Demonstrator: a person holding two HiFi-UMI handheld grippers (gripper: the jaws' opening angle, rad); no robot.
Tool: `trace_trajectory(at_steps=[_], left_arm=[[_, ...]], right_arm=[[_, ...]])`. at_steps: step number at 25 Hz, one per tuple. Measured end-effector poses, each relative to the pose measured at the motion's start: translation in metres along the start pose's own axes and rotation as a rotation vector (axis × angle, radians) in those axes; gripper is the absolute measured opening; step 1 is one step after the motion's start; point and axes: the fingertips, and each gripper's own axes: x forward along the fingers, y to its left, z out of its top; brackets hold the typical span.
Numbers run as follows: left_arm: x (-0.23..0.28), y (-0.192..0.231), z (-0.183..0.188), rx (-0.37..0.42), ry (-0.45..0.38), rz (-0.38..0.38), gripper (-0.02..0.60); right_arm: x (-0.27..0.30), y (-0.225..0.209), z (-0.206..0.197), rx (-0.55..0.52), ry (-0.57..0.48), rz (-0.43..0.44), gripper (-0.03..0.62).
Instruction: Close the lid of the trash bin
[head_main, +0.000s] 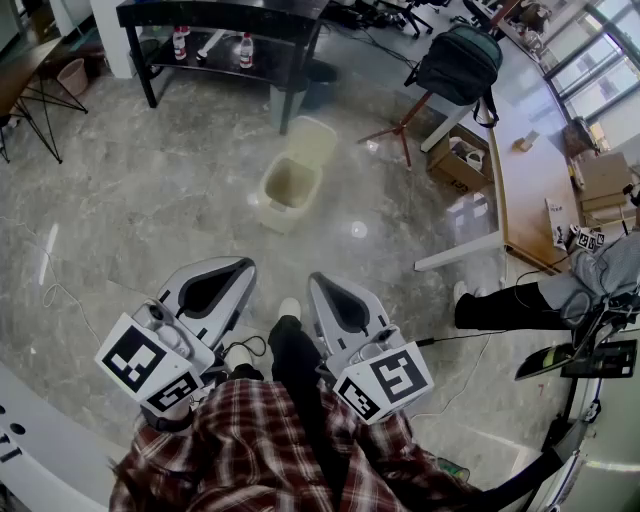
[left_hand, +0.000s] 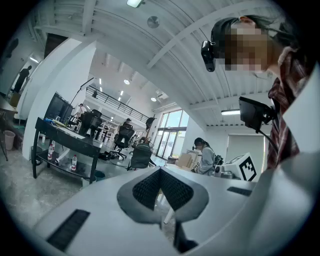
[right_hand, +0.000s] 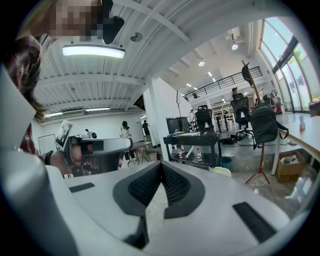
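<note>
Cream trash bin (head_main: 288, 190) stands on the floor (head_main: 150, 220) well ahead, its lid (head_main: 313, 140) standing open at the far side. Left gripper (head_main: 236, 268) and right gripper (head_main: 320, 283) are clenched, empty, near the body. Step closer, then tip the lid forward and down with closed jaws.

No word, number or brand is showing clearly enough to be read. The cube (head_main: 150, 365) on the left gripper (head_main: 248, 264) and the cube (head_main: 385, 382) on the right gripper (head_main: 314, 278) are showing only black-and-white square patterns, no letters or digits. On the far black shelf (head_main: 215, 62), the bottles (head_main: 245, 50) are wearing red labels too small to make out. The open cardboard box (head_main: 458, 160) on the floor at the far right is carrying dark print that is blurring into smudges.
</note>
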Motion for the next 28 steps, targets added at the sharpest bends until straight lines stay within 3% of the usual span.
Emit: trace_trajectory(at_steps=[6,12,21,28], left_arm=[[0.088,0.024,0.018,0.017,-0.001,0.014,0.009],[0.137,0.042,0.03,0.025,-0.015,0.082,0.009],[0.17,0.068,0.047,0.065,-0.027,0.125,0.009],[0.197,0.121,0.069,0.048,-0.021,0.095,0.009]], right_arm=[[0.032,-0.085,0.036,-0.01,-0.019,0.045,0.012],[0.049,-0.143,0.057,-0.012,-0.022,0.095,0.012],[0.069,-0.18,0.057,0.005,-0.009,0.113,0.013],[0.122,-0.202,0.078,0.012,0.007,0.075,0.012]])
